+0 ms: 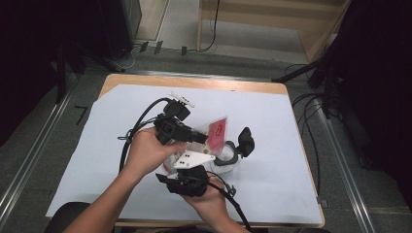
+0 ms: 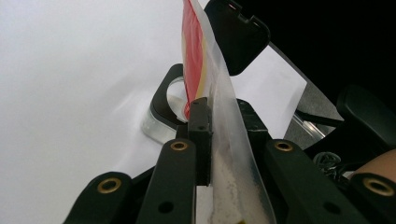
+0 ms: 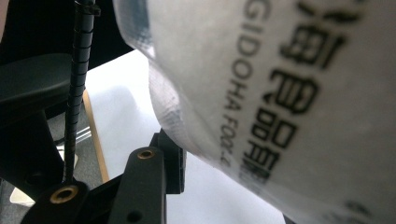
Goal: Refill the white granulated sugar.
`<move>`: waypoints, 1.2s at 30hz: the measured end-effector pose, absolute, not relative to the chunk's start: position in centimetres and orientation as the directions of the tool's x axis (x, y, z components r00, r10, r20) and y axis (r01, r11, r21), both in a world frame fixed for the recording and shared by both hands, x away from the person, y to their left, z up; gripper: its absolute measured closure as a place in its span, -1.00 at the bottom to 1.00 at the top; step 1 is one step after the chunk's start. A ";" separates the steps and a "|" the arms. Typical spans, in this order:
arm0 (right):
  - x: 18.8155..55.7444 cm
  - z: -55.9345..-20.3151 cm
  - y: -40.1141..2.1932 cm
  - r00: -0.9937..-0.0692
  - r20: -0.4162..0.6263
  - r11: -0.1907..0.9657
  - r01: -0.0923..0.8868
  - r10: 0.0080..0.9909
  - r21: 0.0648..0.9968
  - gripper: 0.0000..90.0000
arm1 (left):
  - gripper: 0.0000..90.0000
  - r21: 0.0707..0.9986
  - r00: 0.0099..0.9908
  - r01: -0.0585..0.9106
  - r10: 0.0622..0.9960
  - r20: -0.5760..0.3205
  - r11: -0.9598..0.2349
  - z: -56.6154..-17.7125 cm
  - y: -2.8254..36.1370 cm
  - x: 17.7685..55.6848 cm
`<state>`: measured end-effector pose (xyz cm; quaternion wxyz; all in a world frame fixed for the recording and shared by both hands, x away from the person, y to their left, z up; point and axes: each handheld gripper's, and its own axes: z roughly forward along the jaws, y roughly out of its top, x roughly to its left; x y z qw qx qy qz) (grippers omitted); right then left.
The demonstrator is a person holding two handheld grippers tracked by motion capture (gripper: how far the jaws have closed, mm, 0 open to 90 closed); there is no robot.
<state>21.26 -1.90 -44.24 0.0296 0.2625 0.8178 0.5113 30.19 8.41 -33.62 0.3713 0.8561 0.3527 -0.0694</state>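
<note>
- Even overhead light on my high view; white paper sheet covering the table (image 1: 272,145) bright, surroundings dark, pic soft.
- Left gripper view: sheet overexposed, glare.
- Right gripper view: translucent printed plastic pouch (image 3: 280,93) too close, blurred.

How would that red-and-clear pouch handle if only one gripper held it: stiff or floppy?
Probably floppy: the pouch is thin film, clamped edge-on by the left gripper. Granules inside could shift and sag. The right gripper grips it too.

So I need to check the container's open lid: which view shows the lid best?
The high view: the black lid stands flipped up beside the clear container, whole and unobstructed. The left gripper view shows it partly behind the pouch. The right gripper view gives nothing recognisable of it.
</note>
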 end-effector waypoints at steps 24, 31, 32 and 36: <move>21.1 -44.2 -2.0 -0.858 0.220 0.332 0.399 0.463 0.855 0.40 | 0.77 0.590 0.748 0.648 0.548 -0.375 -0.481 -33.6 8.2 30.0; 21.1 -44.2 -2.0 -0.859 0.221 0.332 0.399 0.461 0.855 0.40 | 0.77 0.587 0.746 0.651 0.551 -0.375 -0.482 -33.5 8.2 30.0; 21.1 -44.2 -2.0 -0.859 0.221 0.332 0.399 0.461 0.855 0.40 | 0.76 0.588 0.746 0.650 0.551 -0.374 -0.482 -33.5 8.2 30.0; 21.1 -44.2 -2.0 -0.858 0.223 0.332 0.401 0.462 0.854 0.40 | 0.77 0.588 0.745 0.651 0.552 -0.374 -0.480 -33.5 8.1 30.0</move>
